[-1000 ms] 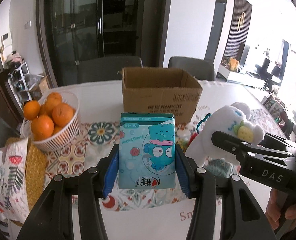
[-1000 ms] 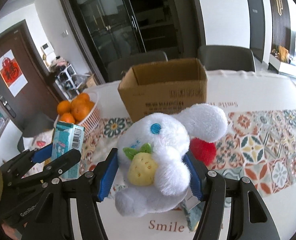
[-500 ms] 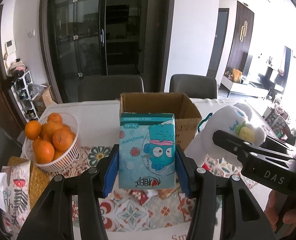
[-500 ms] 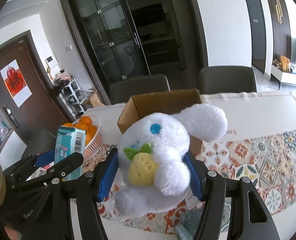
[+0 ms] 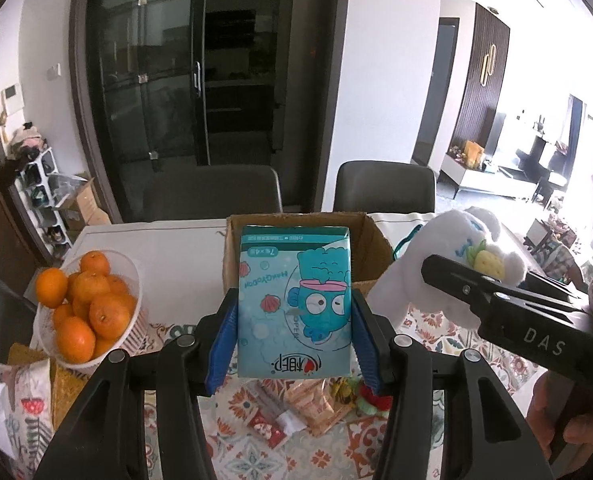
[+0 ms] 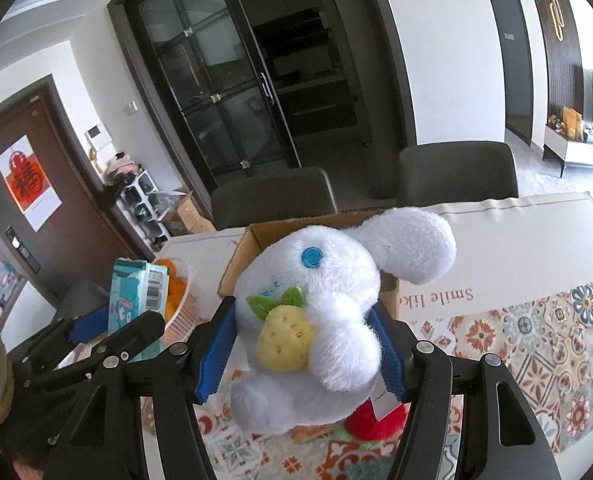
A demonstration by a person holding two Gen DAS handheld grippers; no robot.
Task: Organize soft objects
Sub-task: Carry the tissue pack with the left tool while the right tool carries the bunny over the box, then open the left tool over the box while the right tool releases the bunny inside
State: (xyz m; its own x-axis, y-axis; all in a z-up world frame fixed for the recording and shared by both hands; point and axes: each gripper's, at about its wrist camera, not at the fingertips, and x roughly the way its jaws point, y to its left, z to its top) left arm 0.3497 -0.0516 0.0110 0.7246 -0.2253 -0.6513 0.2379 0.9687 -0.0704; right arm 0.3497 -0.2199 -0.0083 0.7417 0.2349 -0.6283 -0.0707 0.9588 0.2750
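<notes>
Both tongs are full. Left tongs (image 5: 294, 340) squeeze a blue-green tissue pack (image 5: 294, 300) between their blue ridged pads (image 5: 222, 344). It is a soft, boxy pack with a cartoon fish face, printed upside down. Right tongs (image 6: 308, 354) squeeze a fluffy white plush bunny (image 6: 328, 320) around its round tummy. It has one long floppy ear, a blue stitched eye and a bumpy yellow strawberry with green felt leaves.

Since a second ago, both tongs have gone up and forward. The table looks lower now, and more of the dark glass doors shows behind.

Below the left tongs lie crinkly snack packets (image 5: 292, 404) on the tablecloth (image 6: 536, 340), which has flower tile shapes. A little red plush (image 6: 372, 416) peeks out under the bunny.

Just past both tongs sits the brown cardboard box (image 5: 372, 248), open on top. It is now partly hidden behind the pack and the bunny. Off to the left of it stands a white ribbed basket (image 5: 132, 328) heaped with round oranges (image 5: 104, 314). Behind the box are two dark chairs (image 6: 456, 172).
</notes>
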